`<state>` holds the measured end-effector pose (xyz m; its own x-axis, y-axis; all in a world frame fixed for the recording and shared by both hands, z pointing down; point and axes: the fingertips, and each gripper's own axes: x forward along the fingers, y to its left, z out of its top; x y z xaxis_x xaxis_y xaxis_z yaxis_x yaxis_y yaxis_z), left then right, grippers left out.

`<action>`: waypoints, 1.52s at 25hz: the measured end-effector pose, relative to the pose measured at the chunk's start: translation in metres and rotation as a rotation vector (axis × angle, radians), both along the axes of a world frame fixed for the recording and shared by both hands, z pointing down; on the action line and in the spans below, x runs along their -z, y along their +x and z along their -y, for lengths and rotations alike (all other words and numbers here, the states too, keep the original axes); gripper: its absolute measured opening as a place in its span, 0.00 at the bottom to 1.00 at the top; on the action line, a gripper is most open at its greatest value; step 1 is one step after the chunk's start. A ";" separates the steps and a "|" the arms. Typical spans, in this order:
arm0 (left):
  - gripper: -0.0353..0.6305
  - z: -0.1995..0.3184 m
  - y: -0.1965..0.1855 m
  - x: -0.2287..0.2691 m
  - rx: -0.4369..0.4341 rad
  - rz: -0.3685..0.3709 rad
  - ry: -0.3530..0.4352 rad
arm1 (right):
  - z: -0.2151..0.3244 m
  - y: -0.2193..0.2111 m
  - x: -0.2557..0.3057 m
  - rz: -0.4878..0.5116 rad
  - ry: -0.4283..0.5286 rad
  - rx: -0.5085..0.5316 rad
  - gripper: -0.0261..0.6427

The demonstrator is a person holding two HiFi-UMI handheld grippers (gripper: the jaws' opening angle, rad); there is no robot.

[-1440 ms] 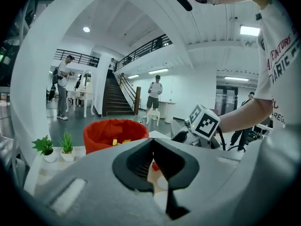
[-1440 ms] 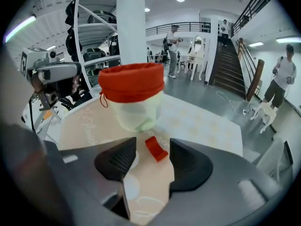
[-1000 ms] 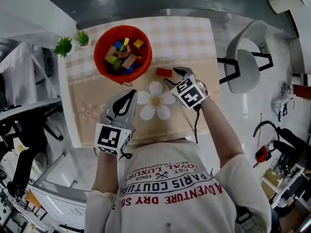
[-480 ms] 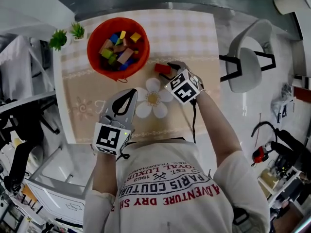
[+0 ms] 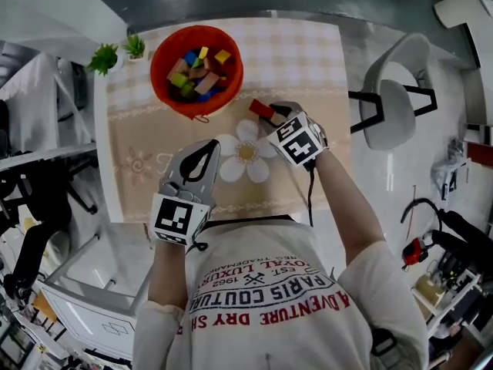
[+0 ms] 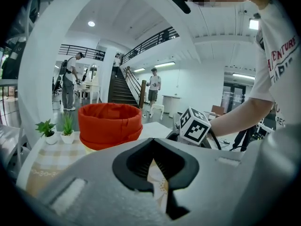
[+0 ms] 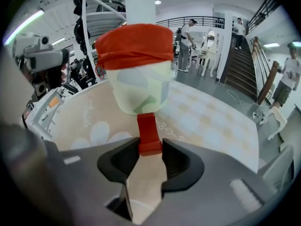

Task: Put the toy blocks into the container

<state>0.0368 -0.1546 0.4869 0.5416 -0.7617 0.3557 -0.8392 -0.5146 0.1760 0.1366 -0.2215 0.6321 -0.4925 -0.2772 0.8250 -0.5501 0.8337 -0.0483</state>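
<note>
A long red block point(image 7: 149, 133) sits between the fingers of my right gripper point(image 7: 150, 147), whose jaws have just been closing and now press on its near end. In the head view the red block point(image 5: 262, 109) pokes out from the right gripper point(image 5: 271, 116) toward the orange container point(image 5: 162, 52), which holds several coloured blocks point(image 5: 199, 74). The container point(image 7: 134, 46) stands just beyond the held block. My left gripper point(image 5: 208, 146) rests shut and empty over the mat near the table's front. Its closed tips point(image 6: 151, 141) point toward the container point(image 6: 110, 121).
A beige mat with a white flower print point(image 5: 246, 151) covers the table. Two small potted plants point(image 5: 115, 52) stand at the back left corner beside the container. A grey chair point(image 5: 393, 99) stands right of the table. People stand far off in the hall.
The right gripper's jaws have closed on the red block, which now sits tilted between them. The left gripper has stayed where it was.
</note>
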 end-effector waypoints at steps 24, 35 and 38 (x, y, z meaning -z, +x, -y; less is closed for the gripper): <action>0.06 -0.015 -0.085 0.117 0.069 0.041 0.298 | 0.024 -0.089 0.217 0.161 0.232 -0.084 0.27; 0.06 -0.017 -0.132 0.116 0.153 0.020 0.284 | 0.034 -0.134 0.167 0.055 0.167 -0.028 0.27; 0.06 -0.017 -0.137 0.114 0.159 0.017 0.276 | 0.032 -0.137 0.154 0.044 0.150 -0.027 0.27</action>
<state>-0.1004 -0.1373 0.3733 0.4036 -0.9054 0.1316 -0.9146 -0.4029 0.0332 -0.0002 -0.2531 0.4778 -0.5178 -0.4094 0.7512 -0.5728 0.8181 0.0510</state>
